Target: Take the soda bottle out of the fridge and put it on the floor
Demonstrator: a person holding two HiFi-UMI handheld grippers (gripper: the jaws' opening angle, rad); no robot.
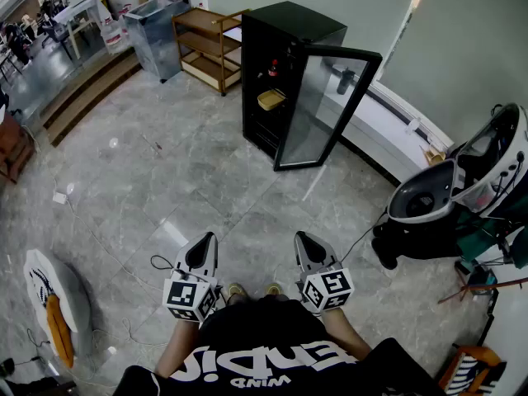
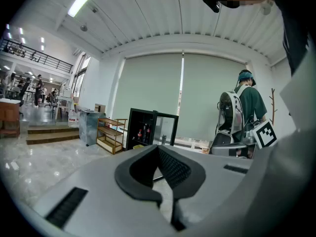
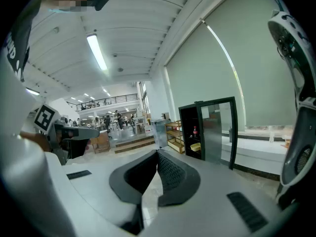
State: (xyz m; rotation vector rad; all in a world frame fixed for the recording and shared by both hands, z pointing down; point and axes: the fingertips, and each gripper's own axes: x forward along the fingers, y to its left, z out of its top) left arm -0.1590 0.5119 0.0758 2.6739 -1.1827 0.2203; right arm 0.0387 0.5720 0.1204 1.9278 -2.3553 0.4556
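Observation:
A black fridge (image 1: 262,73) stands on the marble floor a few steps ahead, its glass door (image 1: 326,106) swung open to the right. Inside on a shelf stands a red-capped soda bottle (image 1: 273,68), above a yellow bowl (image 1: 271,99). The left gripper view shows two dark bottles (image 2: 143,133) in the fridge (image 2: 134,130); the right gripper view shows one bottle (image 3: 195,131). My left gripper (image 1: 210,239) and right gripper (image 1: 300,238) are held side by side near my body, far from the fridge. Both are shut with nothing between their jaws.
A wooden shelf cart (image 1: 206,44) and a metal bin (image 1: 157,35) stand left of the fridge, with steps (image 1: 82,89) beyond. A white ledge (image 1: 388,130) runs behind it. Black and white equipment (image 1: 445,196) sits at right. Cables and a white-orange object (image 1: 49,304) lie at left.

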